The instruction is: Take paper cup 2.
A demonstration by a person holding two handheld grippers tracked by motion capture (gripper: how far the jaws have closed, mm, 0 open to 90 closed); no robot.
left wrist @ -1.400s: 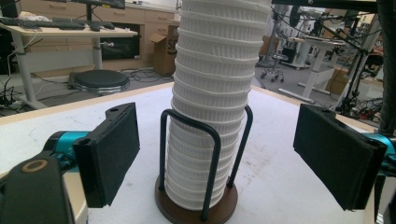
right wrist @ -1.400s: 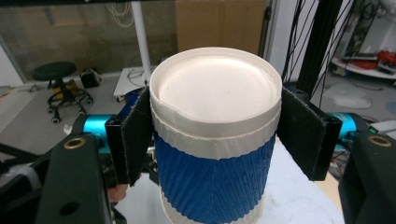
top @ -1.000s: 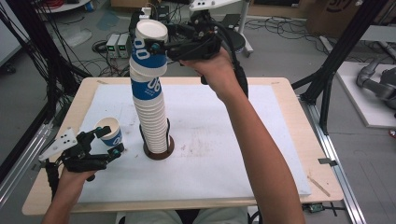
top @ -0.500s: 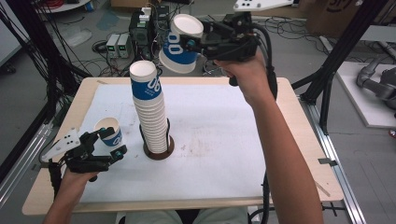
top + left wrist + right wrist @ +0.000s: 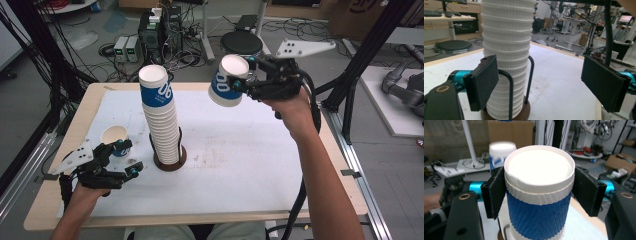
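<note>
A tall stack of blue-and-white paper cups (image 5: 161, 117) stands in a wire holder on a round brown base (image 5: 170, 163) at the table's left middle. My right gripper (image 5: 244, 83) is raised to the right of the stack, shut on one tilted blue-and-white cup (image 5: 226, 82). In the right gripper view that cup (image 5: 537, 217) sits between both pads of the gripper (image 5: 539, 187). My left gripper (image 5: 131, 156) is low on the table left of the stack, open and holding nothing. Its pads (image 5: 482, 82) frame the ribbed stack (image 5: 507, 50). A single cup (image 5: 114, 138) stands upright just behind it.
A white mat (image 5: 240, 160) covers the wooden table (image 5: 95, 95). Black frame posts (image 5: 350, 95) rise at the table's right and left. Cables and electronics boxes (image 5: 155, 30) lie on the floor beyond the far edge.
My right gripper lifted the top cup off the stack and carried it right and lower, tilting it. The left gripper stayed almost still.
</note>
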